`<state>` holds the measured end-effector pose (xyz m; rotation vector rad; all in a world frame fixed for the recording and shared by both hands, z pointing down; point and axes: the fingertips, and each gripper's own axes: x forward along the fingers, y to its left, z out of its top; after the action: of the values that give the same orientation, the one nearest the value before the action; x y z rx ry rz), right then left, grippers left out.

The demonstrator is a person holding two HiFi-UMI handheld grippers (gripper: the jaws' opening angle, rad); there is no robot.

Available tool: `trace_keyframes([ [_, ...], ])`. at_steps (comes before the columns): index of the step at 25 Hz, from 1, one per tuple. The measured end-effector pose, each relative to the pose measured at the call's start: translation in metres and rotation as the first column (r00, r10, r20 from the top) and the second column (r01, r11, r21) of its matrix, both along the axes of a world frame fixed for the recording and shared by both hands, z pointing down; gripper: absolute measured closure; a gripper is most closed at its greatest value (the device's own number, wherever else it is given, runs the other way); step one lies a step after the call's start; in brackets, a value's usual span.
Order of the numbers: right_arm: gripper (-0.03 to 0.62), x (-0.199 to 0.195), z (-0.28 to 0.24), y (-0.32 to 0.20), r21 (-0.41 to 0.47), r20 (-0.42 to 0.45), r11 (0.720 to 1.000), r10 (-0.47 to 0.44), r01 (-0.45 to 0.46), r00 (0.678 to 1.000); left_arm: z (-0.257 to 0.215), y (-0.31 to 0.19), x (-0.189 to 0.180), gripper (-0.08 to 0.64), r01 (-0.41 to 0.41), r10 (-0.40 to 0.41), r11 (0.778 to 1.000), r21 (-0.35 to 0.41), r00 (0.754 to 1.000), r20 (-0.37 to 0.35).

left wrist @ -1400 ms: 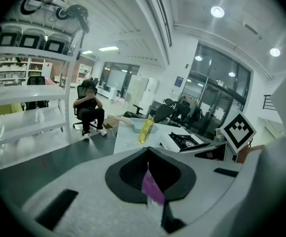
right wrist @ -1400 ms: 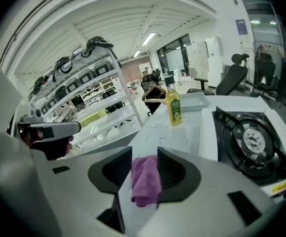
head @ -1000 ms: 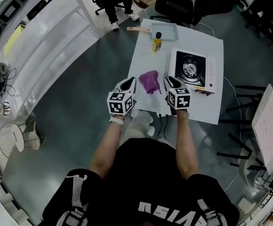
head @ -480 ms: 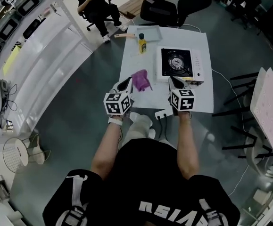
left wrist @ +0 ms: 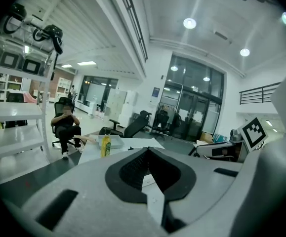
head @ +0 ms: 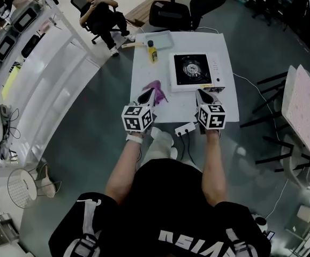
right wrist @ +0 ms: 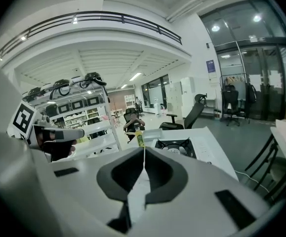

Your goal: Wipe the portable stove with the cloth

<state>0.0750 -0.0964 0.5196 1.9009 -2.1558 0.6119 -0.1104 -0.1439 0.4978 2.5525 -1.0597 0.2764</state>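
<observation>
The portable stove is a white box with a black burner, standing on the right half of the white table; the right gripper view shows the stove ahead. A purple cloth lies crumpled near the table's left edge. My left gripper hovers just short of the cloth, its jaws meeting at the tips with nothing between them. My right gripper hangs over the table's near part, in front of the stove. It is shut and empty.
A yellow bottle and a shallow tray stand at the table's far left. A white power strip hangs at the near edge. A person sits in a chair beyond the table. Black office chairs stand behind it, and shelving runs along the left.
Both grippers have drawn back toward the table's near edge and apart from each other. The right one now sits in front of the stove. The cloth lies where it was.
</observation>
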Motion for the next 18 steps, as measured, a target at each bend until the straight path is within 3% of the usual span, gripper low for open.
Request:
trace_keyframes([
  [18,0.578,0.016,0.004,0.017,-0.011,-0.014,0.999,0.037,-0.038,0.999,0.0,0.012,0.015,0.551,-0.037,0.037,0.999,0.003,0.999,0.01],
])
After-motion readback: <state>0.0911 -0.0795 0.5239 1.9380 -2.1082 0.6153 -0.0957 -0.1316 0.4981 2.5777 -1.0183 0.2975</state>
